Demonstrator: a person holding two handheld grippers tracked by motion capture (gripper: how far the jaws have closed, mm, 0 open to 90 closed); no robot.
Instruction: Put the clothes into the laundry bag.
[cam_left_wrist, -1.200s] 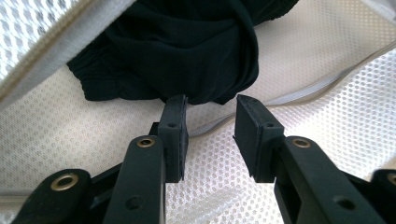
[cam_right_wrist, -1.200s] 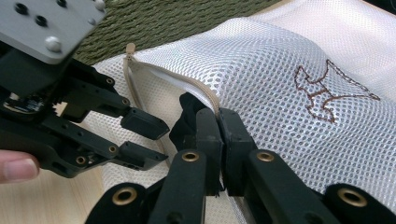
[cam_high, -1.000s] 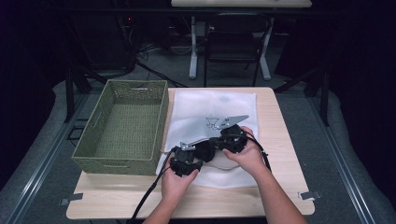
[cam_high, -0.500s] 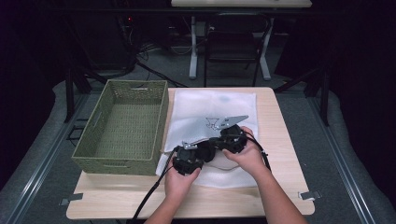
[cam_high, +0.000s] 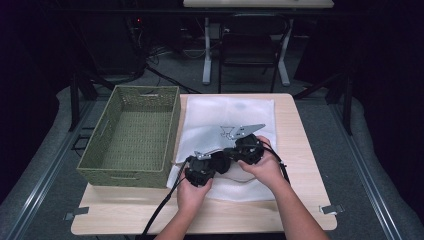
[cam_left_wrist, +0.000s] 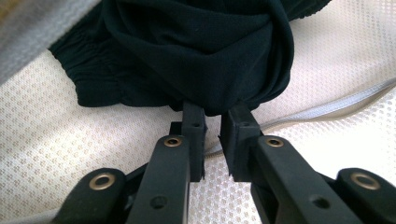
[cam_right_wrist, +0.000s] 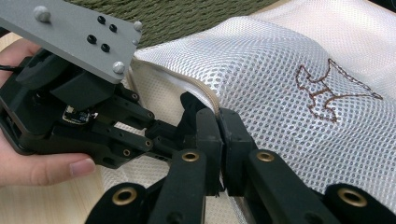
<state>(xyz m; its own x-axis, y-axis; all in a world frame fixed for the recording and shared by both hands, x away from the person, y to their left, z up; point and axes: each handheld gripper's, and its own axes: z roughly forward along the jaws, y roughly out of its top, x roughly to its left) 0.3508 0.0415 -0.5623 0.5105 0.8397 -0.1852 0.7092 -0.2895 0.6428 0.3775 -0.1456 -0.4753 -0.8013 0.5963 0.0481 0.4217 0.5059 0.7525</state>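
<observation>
Two hands work at the near edge of a pale wooden table (cam_high: 300, 150), each holding a black gripper over a white mesh laundry bag (cam_high: 220, 120) spread across the tabletop. On the left, the left gripper (cam_high: 202, 170) sits just beside its partner; in the left gripper view its jaws stand slightly apart, tips touching the hem of a dark garment (cam_left_wrist: 187, 51) bunched on the mesh, and whether they actually pinch the cloth I cannot tell. Right beside it, the right gripper (cam_right_wrist: 218, 126) has its jaws pressed together on the bag's piped edge, lifting the mesh lip, with a brown stitched emblem (cam_right_wrist: 329, 91) showing on the netting to the right. The dark garment sits at the bag's near end, between the two grippers. Moving farther out, an olive woven basket (cam_high: 132, 132) stands on the table's left side, its right wall touching the bag's edge. Beyond the table, grey carpet (cam_high: 330, 120) runs into a dim room, where cables (cam_high: 150, 55) trail over the floor and white desk legs (cam_high: 206, 50) stand at the far side.
</observation>
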